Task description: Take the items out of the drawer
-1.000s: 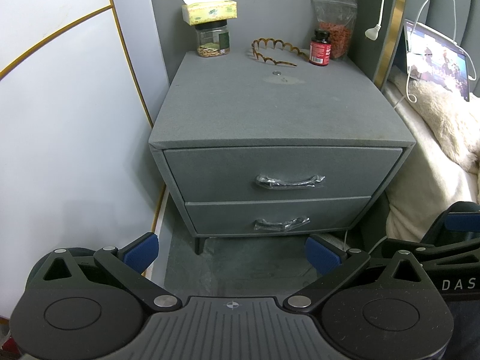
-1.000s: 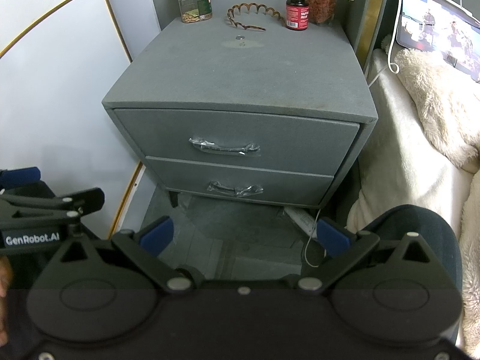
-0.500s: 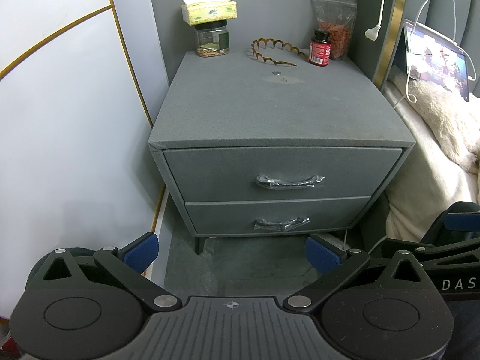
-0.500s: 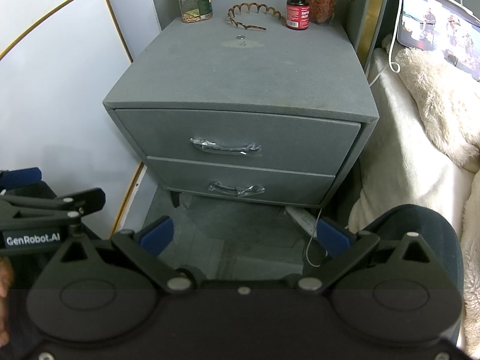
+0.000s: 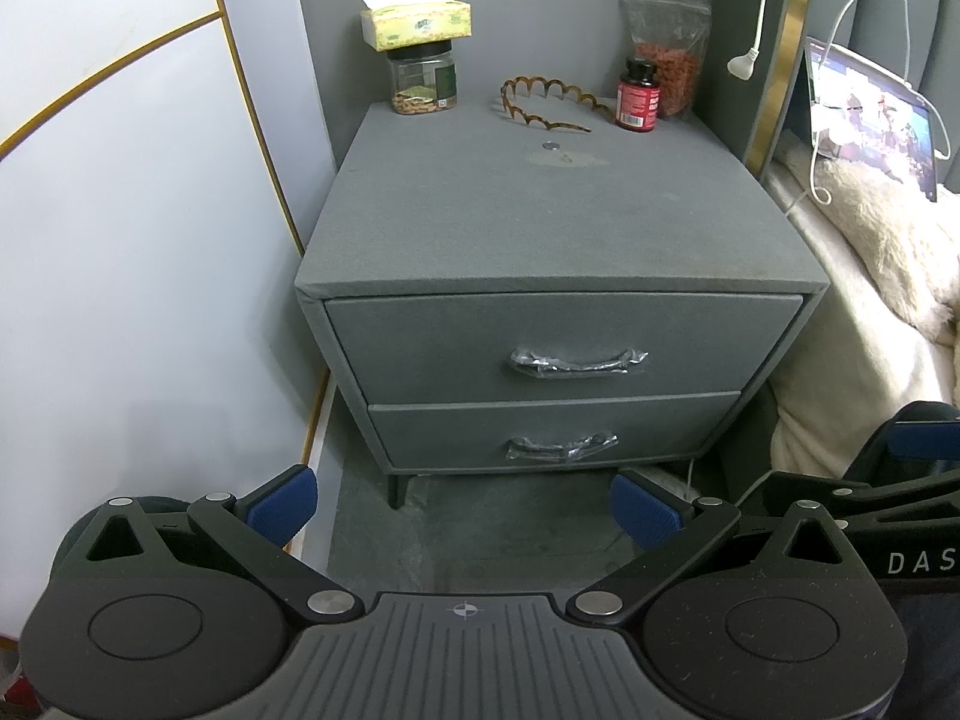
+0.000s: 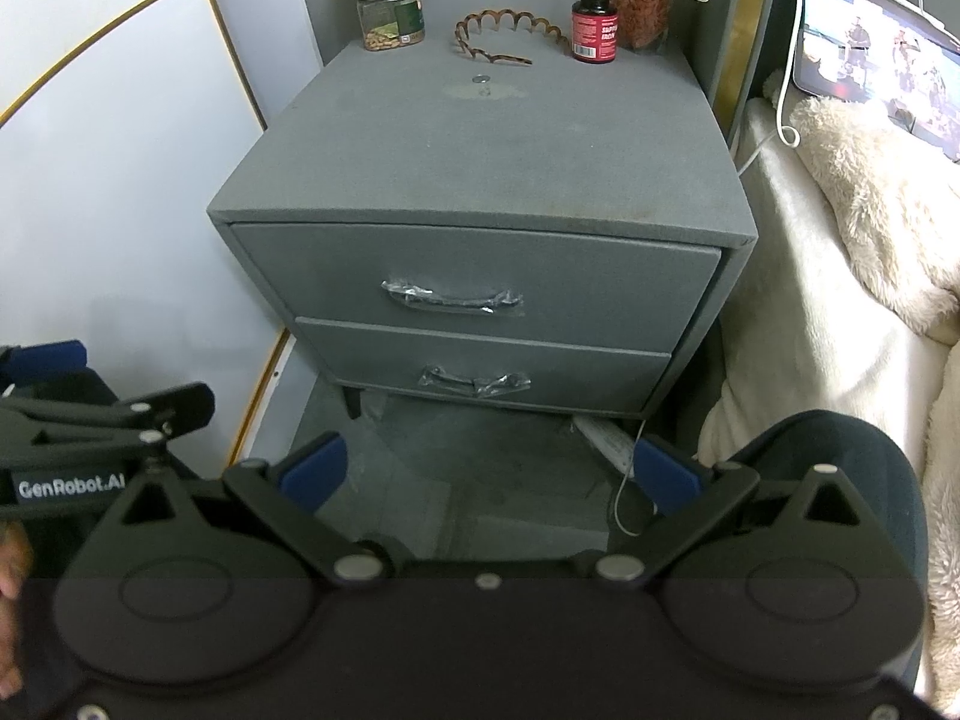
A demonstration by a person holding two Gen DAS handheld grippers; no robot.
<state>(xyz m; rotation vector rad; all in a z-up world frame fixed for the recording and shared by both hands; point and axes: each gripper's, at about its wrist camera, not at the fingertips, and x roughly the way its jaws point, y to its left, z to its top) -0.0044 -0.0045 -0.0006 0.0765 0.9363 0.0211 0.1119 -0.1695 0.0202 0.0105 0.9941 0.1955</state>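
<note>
A grey fabric nightstand [image 5: 552,222] [image 6: 492,168] stands ahead with two shut drawers. The top drawer [image 5: 564,336] [image 6: 480,276] has a plastic-wrapped handle [image 5: 579,361] [image 6: 451,300]. The bottom drawer [image 5: 558,429] [image 6: 480,366] has a similar handle [image 5: 561,446] [image 6: 474,382]. The drawers' contents are hidden. My left gripper [image 5: 462,507] is open and empty, low in front of the nightstand. My right gripper [image 6: 489,471] is open and empty, beside it to the right.
On the nightstand top stand a jar [image 5: 423,81] with a tissue box [image 5: 417,24] on it, a brown hairband [image 5: 549,102], a red bottle [image 5: 639,96] and a bag [image 5: 669,54]. A bed with a fluffy blanket [image 5: 888,252] and a tablet [image 5: 870,114] is at right. A white wall [image 5: 138,252] is at left.
The right wrist view has shifted very slightly. Both grippers stay open and the drawers stay shut.
</note>
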